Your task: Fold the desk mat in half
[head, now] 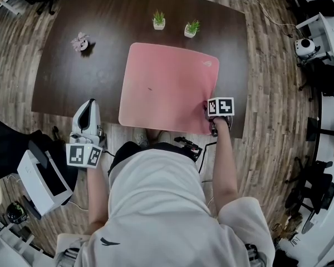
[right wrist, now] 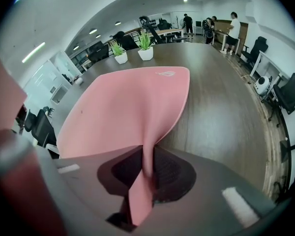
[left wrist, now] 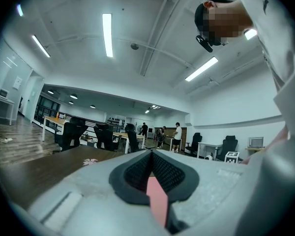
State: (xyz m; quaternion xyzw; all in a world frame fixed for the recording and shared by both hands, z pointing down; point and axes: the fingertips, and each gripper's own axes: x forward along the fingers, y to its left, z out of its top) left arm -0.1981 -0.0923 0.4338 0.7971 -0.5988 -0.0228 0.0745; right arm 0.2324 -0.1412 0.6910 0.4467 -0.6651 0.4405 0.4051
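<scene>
The left tool (left wrist: 150,157) hung off the near left edge of the table (head: 67,82), well clear of the work. Its jaws were clenched together and pointed out level across the room, with none of the mat between them. The pink desk mat (head: 167,82) lay flat on the dark table, slightly askew, its near edge at the table's front edge. At the mat's near right corner, the right tool (right wrist: 148,163) pointed steeply down with its jaws clamped on the mat's edge, and the pinched corner rose from the table into the pads.

The step in hand looked like securing the near edge before lifting. With only one corner held, the mat would likely sag and twist. A better fold would have the left tool take the near left corner, then both corners rise together and travel over to the far edge. They should stay low and be set down corner on corner before any crease is pressed.

A pink flower ornament (head: 80,41) sat on the table left of the mat and well apart from it, so it was no obstacle. Beyond the far edge stood the left potted plant (head: 159,20) and the right potted plant (head: 192,28). Both were near that edge, so an overshooting carry could knock them.
</scene>
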